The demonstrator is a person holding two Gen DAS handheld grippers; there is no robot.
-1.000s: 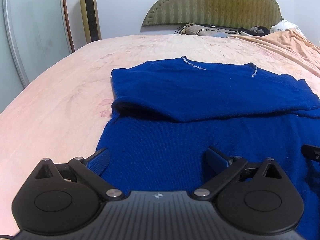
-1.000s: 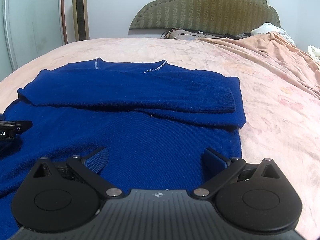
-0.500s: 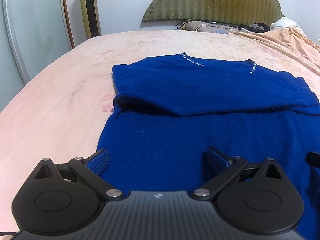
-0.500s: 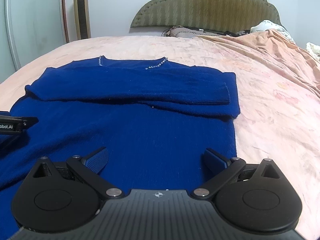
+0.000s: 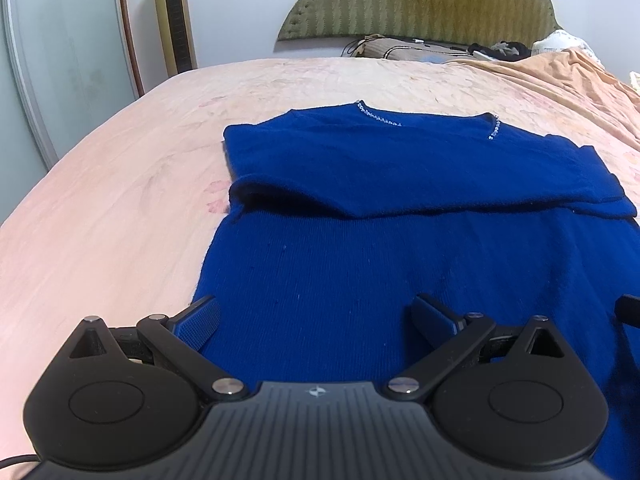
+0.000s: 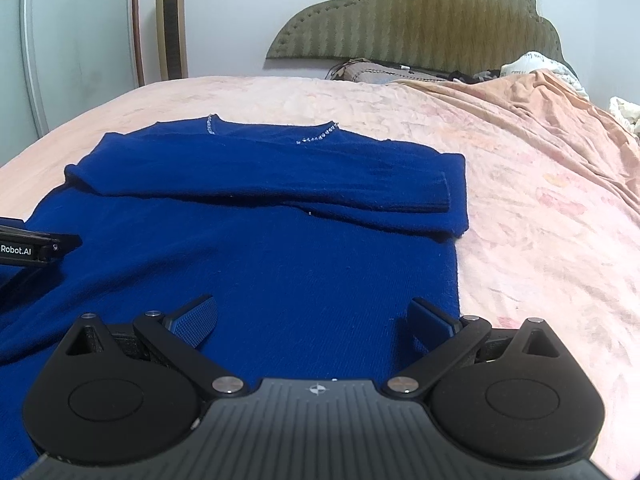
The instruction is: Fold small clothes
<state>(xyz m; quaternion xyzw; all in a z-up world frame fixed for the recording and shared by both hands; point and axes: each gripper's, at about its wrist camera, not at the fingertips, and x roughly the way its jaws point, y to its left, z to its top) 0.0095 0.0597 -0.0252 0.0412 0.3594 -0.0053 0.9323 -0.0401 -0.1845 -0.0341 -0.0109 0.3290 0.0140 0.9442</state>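
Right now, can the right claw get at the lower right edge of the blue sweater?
Probably yes. The right claw is open and empty over the blue sweater, whose right edge lies bare on the bedspread beside it.

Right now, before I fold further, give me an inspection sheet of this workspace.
Surface: pink floral bedspread, wrinkled.
Job's things: dark blue knit sweater lying flat, both sleeves folded across the chest.
Clutter: peach blanket bunched at right; brown pillow by the headboard.
Grippers: left hand-held gripper and right hand-held gripper open, empty, above the hem.
Cables: thin black cable at the left gripper's base.
Surroundings: green tufted headboard, gold tower fan.
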